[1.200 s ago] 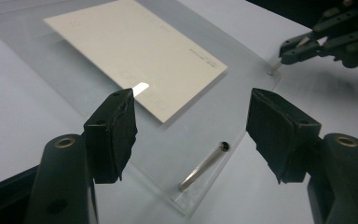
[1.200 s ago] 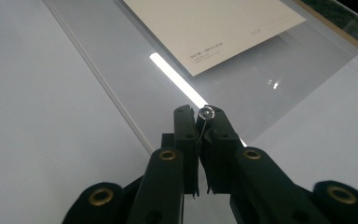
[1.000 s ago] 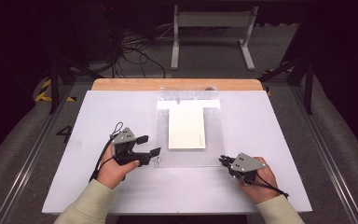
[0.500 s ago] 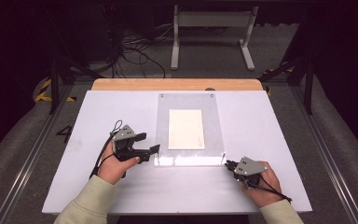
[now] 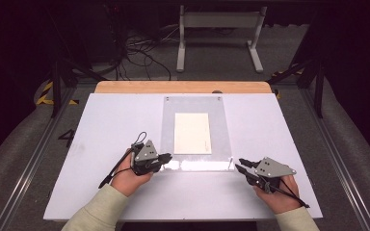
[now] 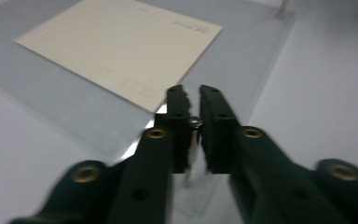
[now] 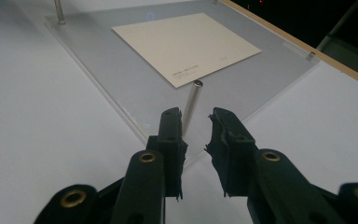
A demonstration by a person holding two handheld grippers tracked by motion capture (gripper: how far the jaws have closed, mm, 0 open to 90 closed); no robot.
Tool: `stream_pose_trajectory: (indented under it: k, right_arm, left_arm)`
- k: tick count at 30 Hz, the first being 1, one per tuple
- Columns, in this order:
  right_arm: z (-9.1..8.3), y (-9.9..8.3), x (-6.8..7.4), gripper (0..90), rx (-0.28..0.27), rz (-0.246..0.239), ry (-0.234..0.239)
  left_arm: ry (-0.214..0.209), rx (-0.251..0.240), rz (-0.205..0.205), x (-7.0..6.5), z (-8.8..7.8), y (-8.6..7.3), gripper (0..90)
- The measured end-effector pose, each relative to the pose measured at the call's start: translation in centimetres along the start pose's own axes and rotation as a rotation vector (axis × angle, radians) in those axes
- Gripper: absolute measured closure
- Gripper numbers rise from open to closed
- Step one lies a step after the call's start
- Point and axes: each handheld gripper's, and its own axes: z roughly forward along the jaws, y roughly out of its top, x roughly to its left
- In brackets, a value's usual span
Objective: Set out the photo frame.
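While both grippers work: the clear plastic sheet (image 5: 196, 132) lies flat mid-table.
Card: cream card (image 5: 192, 133) rests on the sheet.
Left gripper (image 6: 192, 93): jaws have just closed onto a small metal post (image 6: 195, 122) at the sheet's near corner.
Right gripper (image 7: 196, 117): jaws have just been opening, parted around another post (image 7: 191, 105), not pressing it.
Table (image 5: 106, 125): white.

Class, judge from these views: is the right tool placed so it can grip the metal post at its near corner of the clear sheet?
Probably yes. The right tool faces the metal post with jaws apart, having just been opening, and nothing lies between them.
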Motion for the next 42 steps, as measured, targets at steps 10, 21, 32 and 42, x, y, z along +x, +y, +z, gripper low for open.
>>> stream_pose_trajectory:
  k: [10, 21, 32, 42]
  right_arm:
    - [-0.2, 0.4, 0.0, 72.7, -0.009, -0.01, -0.004]
    - [-0.9, 1.2, -0.8, 74.2, -0.035, -0.003, -0.023]
    - [-0.6, 1.9, -1.1, 74.5, -0.046, -0.003, -0.017]
    - [-0.1, 4.4, -2.6, 73.6, -0.049, 0.019, 0.0]
  left_arm:
    - [0.016, -0.034, 0.159, -0.6, 0.1, -0.7, 84.4]
    - [0.172, -0.005, 0.417, -2.5, 0.1, -0.9, 80.2]
    - [0.263, 0.004, 0.545, -4.0, 0.1, -1.4, 78.6]
    - [0.372, 0.026, 0.707, -6.2, -0.1, -2.4, 78.4]
